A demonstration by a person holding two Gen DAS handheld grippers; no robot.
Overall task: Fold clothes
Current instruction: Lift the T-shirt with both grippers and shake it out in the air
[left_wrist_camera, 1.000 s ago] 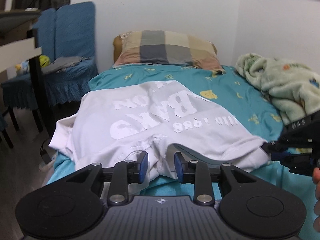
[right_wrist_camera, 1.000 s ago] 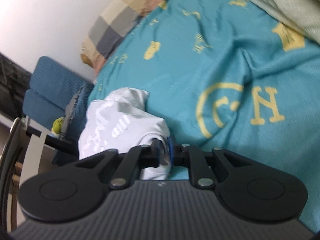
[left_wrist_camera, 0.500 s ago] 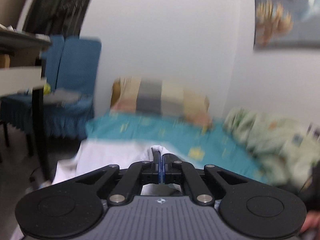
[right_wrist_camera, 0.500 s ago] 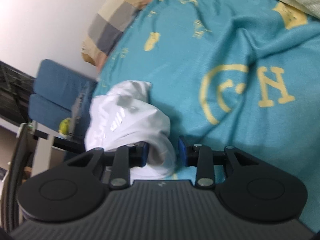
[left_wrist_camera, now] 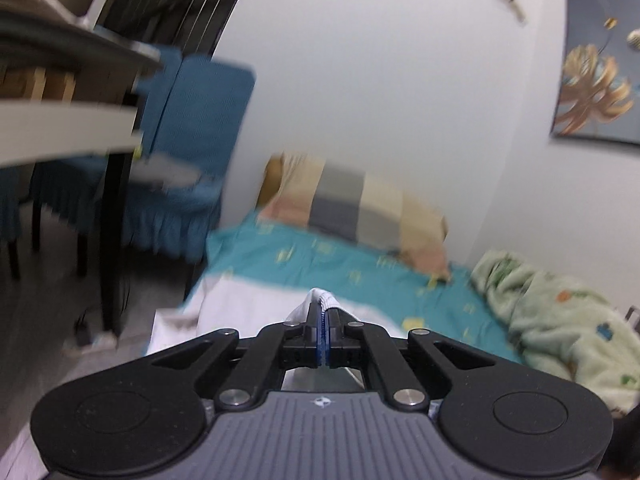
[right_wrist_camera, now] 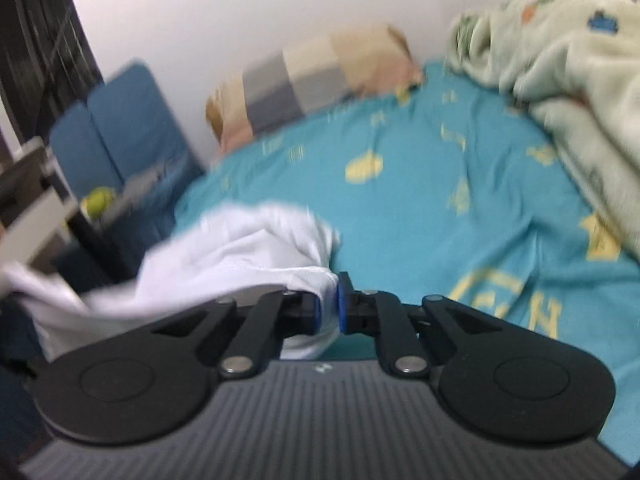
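Observation:
A white T-shirt [left_wrist_camera: 256,304] lies on the teal bedsheet [left_wrist_camera: 360,268] near the bed's near edge. My left gripper [left_wrist_camera: 324,320] is shut on a fold of the shirt's ribbed edge, which pokes up between the blue pads. In the right wrist view the shirt [right_wrist_camera: 248,248] is bunched and lifted off the sheet [right_wrist_camera: 440,200]. My right gripper [right_wrist_camera: 329,306] is shut on another fold of it, pinched between the blue pads. Both views are motion-blurred.
A plaid pillow [left_wrist_camera: 360,208] lies at the head of the bed. A pale green blanket [left_wrist_camera: 560,320] is heaped on the right side. A blue covered chair [left_wrist_camera: 192,152] and a dark table [left_wrist_camera: 72,112] stand left of the bed. A picture [left_wrist_camera: 596,64] hangs on the wall.
My left gripper closed on the shirt's edge and lifted it. My right gripper opened, then closed again on the shirt. Both views have swung up and toward the bed's head.

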